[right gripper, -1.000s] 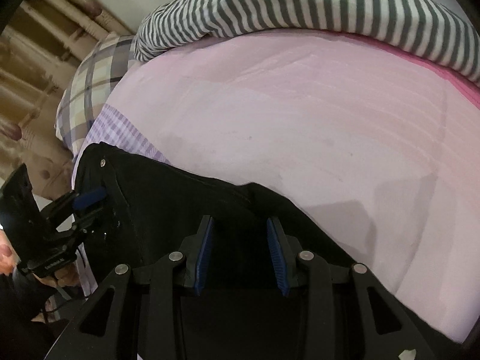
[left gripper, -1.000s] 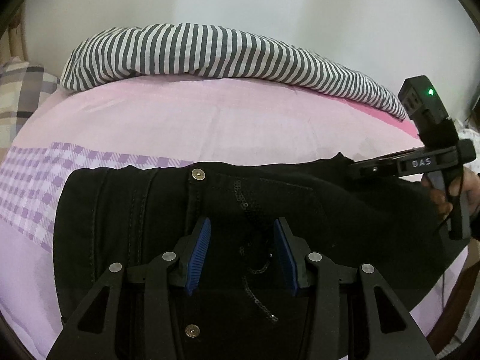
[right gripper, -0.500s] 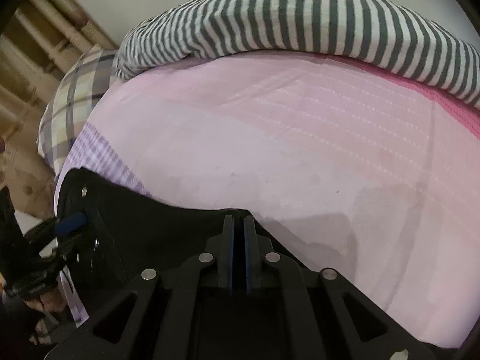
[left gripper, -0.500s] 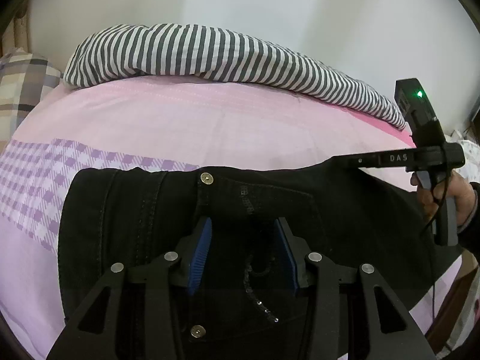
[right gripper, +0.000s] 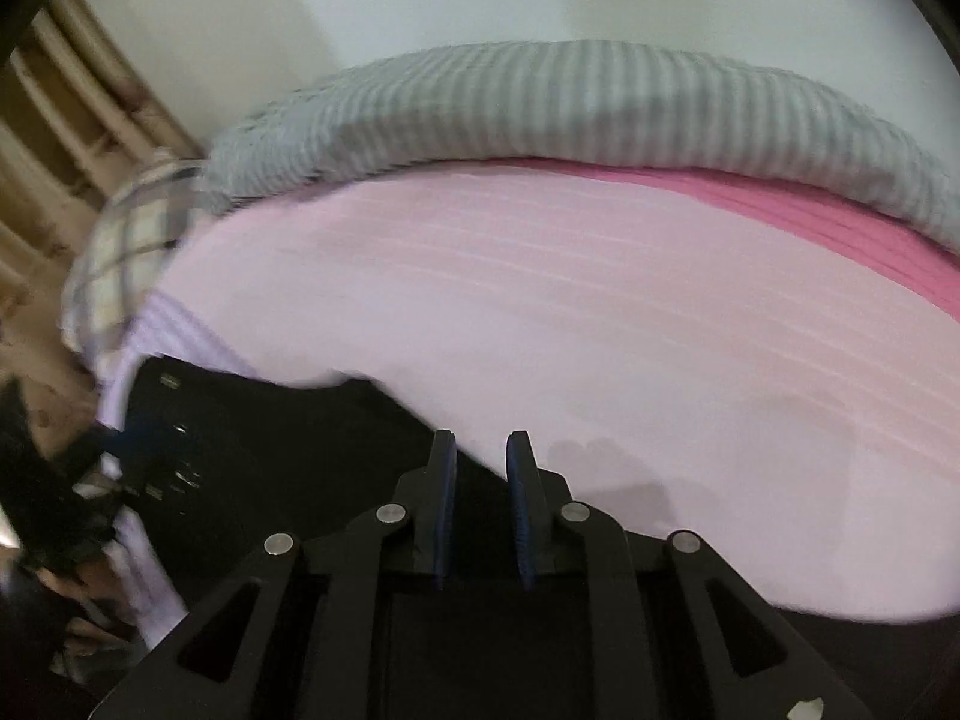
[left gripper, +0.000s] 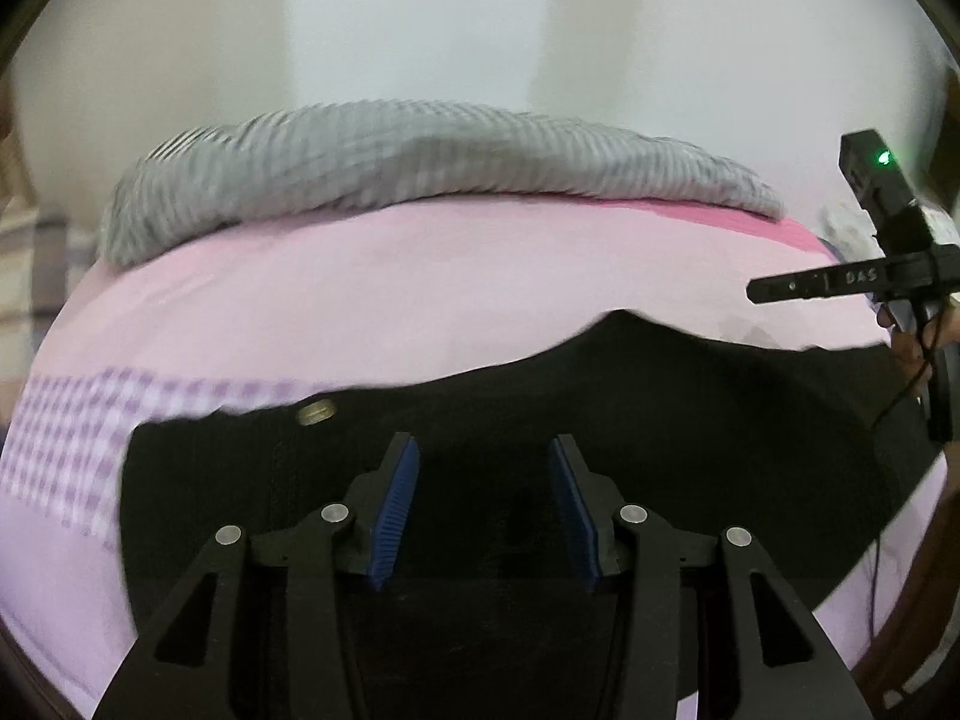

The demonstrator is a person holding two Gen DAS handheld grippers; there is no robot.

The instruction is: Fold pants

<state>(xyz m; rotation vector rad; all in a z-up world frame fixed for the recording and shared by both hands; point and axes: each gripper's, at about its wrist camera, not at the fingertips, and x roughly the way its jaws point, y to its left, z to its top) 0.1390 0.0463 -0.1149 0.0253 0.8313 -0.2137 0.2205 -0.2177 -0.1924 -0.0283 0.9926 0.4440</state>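
Observation:
The black pants [left gripper: 690, 420] lie across the near edge of a pink bed, with a brass button [left gripper: 316, 414] at the waistband. My left gripper [left gripper: 483, 468] is open above the waistband, nothing between its blue pads. My right gripper [right gripper: 481, 468] has a narrow gap between its pads and hovers over the pants' edge [right gripper: 300, 438]; I cannot tell whether cloth is between them. The right gripper also shows in the left wrist view [left gripper: 762, 291], lifted above the pants. The left gripper shows blurred at the left of the right wrist view [right gripper: 129, 450].
A grey striped duvet [left gripper: 420, 168] lies along the bed's far side by the white wall. A checked pillow [right gripper: 126, 252] is at the left. The pink sheet [right gripper: 540, 312] spreads beyond the pants, with a lilac checked band [left gripper: 72, 432] on the left.
Both grippers have lifted and tilted up, so more wall shows and the views are blurred. The right gripper, shut half a second ago, has opened to a narrow gap.

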